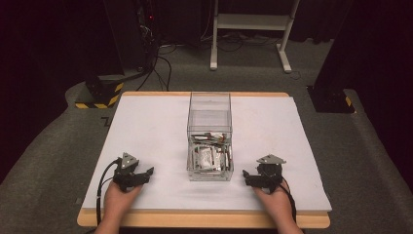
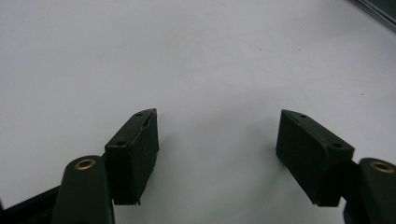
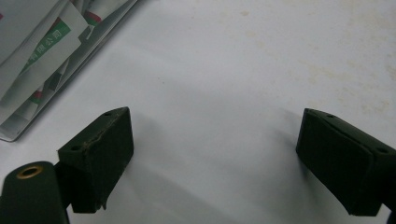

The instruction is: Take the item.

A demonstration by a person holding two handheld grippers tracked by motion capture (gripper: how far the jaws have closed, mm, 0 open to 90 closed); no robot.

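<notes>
My table (image 1: 146, 122) is a white sheet laid on a wooden board, its pale wood edge showing along the near side, and it stands on grey carpet in a dark room. Beyond the far edge I see a white metal frame (image 1: 253, 29) on the floor, black stands with yellow-and-black striped feet (image 1: 100, 95), and loose cables trailing between them. In the middle of the sheet stands a clear plastic box (image 1: 209, 136), tall and open-topped, with a heap of white packets (image 1: 209, 156) printed in red and green lying in its near half. My left gripper (image 1: 141, 175) rests low on the sheet to the left of the box, well apart from it, and my right gripper (image 1: 248, 178) rests to the right, just beside its near corner. Both point inward at the box, which stands between them. In the left gripper view my jaws are spread wide over bare white sheet with nothing between them; in the right gripper view they are spread the same way, the box's corner and its packets (image 3: 37, 56) at the upper left.
</notes>
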